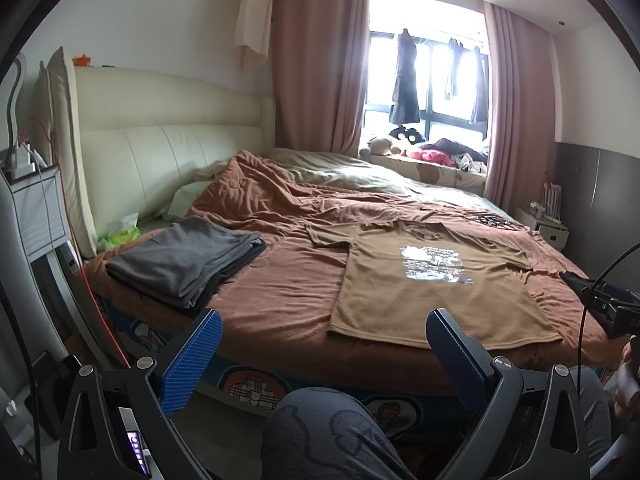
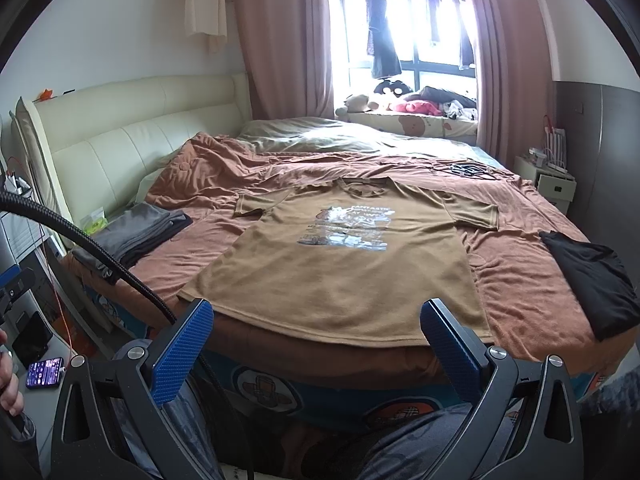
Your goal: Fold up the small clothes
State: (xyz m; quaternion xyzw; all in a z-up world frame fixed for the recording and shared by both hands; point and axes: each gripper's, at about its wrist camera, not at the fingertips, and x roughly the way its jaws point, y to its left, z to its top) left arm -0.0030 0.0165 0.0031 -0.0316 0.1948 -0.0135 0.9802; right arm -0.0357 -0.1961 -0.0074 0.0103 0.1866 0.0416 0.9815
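Tan t-shirt (image 2: 340,264) flat on bed (image 2: 520,280), folded grey stack (image 2: 132,232) left of it, both hand-held grippers (image 1: 324,356) (image 2: 316,344) wide, empty.

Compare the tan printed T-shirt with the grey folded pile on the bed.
The tan printed T-shirt lies spread flat in a single layer, sleeves out; the grey folded pile is stacked in several layers. The T-shirt carries a silver chest print, while the pile is plain. The T-shirt sits mid-bed at the near edge; the pile sits left, towards the headboard. Both rest on the brown blanket, untouched by either gripper.
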